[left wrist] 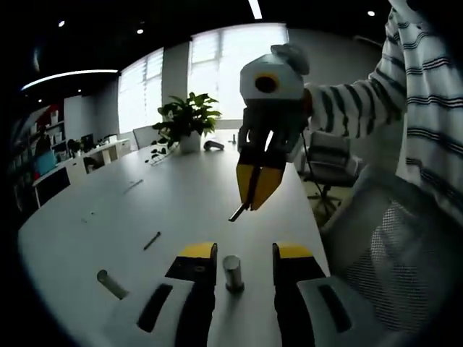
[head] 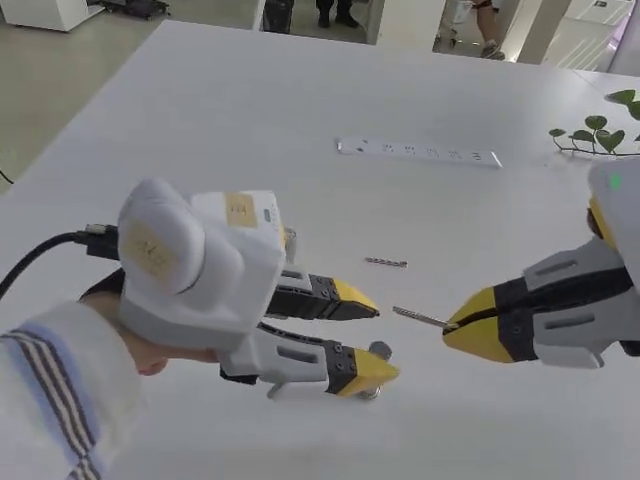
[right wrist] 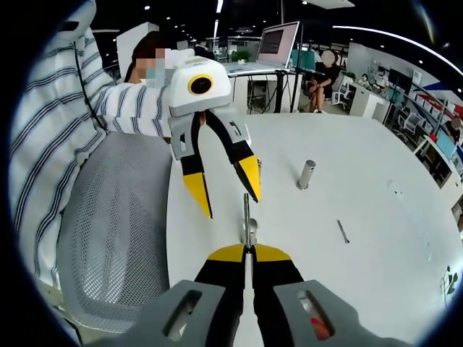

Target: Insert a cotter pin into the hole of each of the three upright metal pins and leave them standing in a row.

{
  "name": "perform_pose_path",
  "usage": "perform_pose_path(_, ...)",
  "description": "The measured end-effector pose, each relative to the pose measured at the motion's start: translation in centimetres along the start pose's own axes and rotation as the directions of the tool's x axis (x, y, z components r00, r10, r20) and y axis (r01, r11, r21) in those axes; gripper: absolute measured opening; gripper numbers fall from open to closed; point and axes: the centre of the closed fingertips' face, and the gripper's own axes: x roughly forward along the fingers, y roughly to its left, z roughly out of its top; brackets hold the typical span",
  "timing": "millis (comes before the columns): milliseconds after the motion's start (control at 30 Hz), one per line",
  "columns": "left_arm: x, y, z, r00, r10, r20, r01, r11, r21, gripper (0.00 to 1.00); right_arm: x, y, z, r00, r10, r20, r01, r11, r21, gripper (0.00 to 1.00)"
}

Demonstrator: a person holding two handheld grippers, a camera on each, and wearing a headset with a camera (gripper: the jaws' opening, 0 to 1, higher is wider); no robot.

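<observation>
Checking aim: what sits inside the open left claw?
An upright metal pin stands between the left claw's open jaws, touching neither. Its hole cannot be seen; in head view a jaw covers its body.

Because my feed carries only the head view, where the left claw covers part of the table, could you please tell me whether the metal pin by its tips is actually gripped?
Observer: No. In the left gripper view the metal pin stands upright between the open jaws of the left claw, with clear space on one side.
Operator: Thank you. Is another metal pin standing nearby?
Observer: Yes. The right gripper view shows a second metal pin standing on the table, apart from the left claw.
Operator: And the cotter pin?
Observer: In the right gripper view the right claw is shut on the cotter pin, which, seen along the jaws, lines up with the first pin's top.
</observation>
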Motion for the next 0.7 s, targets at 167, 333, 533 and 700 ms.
perform_pose_path(167,0.6,0.3,-0.8,0.9994,0.005,-0.034,-0.004,1.000,0.019,0.28,0.0,-0.3,-1.4,0.9997,-0.016,-0.017,0.017,1.000,0.024,0.00)
perform_pose_path(333,1.1,0.7,-1.5,0.9984,0.009,-0.055,-0.008,1.000,0.025,0.32,0.3,-0.5,-2.6,0.9986,-0.044,-0.029,0.045,0.998,0.042,0.00)
perform_pose_path(533,1.7,0.9,-2.4,0.9961,0.004,-0.089,-0.001,1.000,0.031,0.31,0.7,-0.6,-3.8,0.9973,-0.062,-0.040,0.064,0.995,0.072,0.00)
perform_pose_path(700,1.9,1.3,-2.9,0.9942,0.007,-0.107,-0.003,0.999,0.034,0.30,0.9,-0.8,-4.7,0.9954,-0.073,-0.062,0.078,0.994,0.078,0.00)
